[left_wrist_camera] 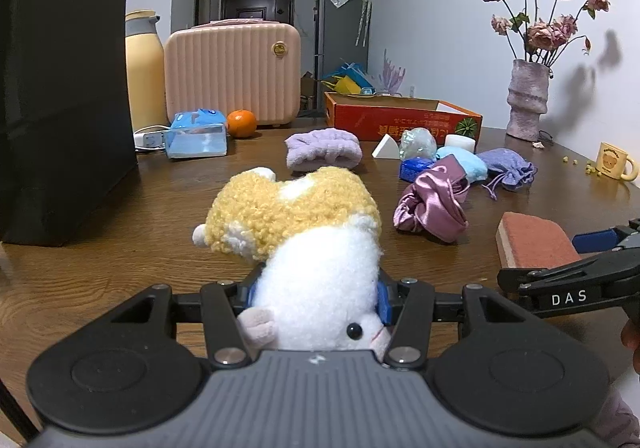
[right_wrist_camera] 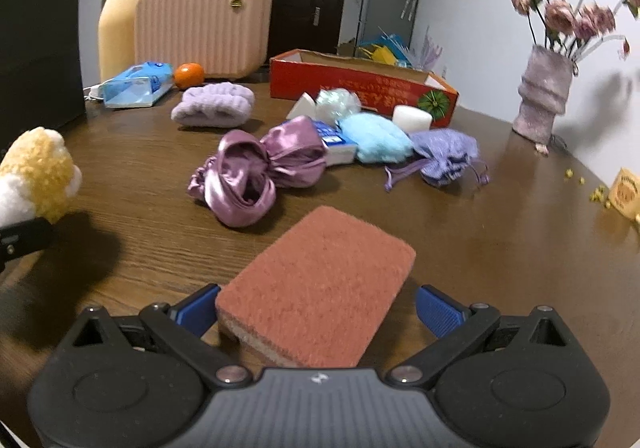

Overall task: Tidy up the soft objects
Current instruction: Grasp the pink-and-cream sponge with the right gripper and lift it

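Fluffy white-and-yellow plush toy (left_wrist_camera: 304,248) pinched in left gripper (left_wrist_camera: 316,294) jaws above brown wooden worktop (left_wrist_camera: 140,208); right gripper (right_wrist_camera: 316,312) jaws wide, straddling flat terracotta sponge (right_wrist_camera: 320,284), off-centre closing may skid it.

Soft, even indoor light fills both fisheye views, whose corners go black and whose edges bow. The dried pink roses in a grey ribbed vase (left_wrist_camera: 527,104) cast dark shadows on the white wall right of the vase; in the right wrist view those roses blur. The glossy brown wooden table (right_wrist_camera: 472,232) shows dull sheen below the vase.
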Available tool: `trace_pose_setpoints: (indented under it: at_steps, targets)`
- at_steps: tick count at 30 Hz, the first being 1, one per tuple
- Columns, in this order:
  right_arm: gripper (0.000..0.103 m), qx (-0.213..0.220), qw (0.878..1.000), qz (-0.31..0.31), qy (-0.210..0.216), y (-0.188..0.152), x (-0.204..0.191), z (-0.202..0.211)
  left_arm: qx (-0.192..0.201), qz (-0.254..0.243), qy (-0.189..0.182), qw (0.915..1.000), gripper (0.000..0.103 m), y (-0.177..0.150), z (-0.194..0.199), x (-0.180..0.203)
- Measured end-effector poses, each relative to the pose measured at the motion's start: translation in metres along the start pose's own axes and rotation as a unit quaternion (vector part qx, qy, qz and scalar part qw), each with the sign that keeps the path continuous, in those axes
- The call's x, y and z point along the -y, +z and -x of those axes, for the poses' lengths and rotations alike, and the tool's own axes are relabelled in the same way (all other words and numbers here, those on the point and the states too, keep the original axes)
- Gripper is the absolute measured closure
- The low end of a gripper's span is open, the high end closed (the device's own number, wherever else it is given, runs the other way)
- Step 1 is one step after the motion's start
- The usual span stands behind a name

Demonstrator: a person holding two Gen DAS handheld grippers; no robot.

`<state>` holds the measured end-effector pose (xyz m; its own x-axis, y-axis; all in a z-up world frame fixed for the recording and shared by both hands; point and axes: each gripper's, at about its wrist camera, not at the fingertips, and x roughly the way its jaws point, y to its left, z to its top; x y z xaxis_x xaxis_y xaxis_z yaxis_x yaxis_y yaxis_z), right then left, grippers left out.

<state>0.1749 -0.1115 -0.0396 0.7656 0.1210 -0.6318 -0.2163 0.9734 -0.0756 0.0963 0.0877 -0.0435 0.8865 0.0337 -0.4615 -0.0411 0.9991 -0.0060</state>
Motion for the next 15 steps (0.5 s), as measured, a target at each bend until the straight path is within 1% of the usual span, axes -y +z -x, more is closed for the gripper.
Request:
trace_pose_setpoints:
  at_steps: [7,9,11,12,15]
  targets:
    - [0.002,0.001,1.000,-0.021,0.009,-0.006,0.015,0.000,0.001,-0.006,-0.002,1.0000,0.051,0.002,0.002,0.007]
    - [0.011,0.001,1.000,-0.025,0.012,-0.007,0.018,-0.001,0.001,-0.008,-0.003,1.0000,0.051,0.002,0.002,0.010]
    - [0.015,-0.001,0.999,-0.028,0.016,-0.007,0.021,-0.003,0.001,-0.009,-0.004,0.9999,0.051,0.002,0.002,0.012]
    - [0.020,0.000,0.999,-0.030,0.020,-0.008,0.022,-0.003,0.001,-0.010,-0.004,0.9999,0.051,0.003,0.002,0.012]
    - [0.021,0.003,0.999,-0.031,0.026,-0.008,0.025,-0.003,0.001,-0.012,-0.005,0.9999,0.051,0.003,0.002,0.016]
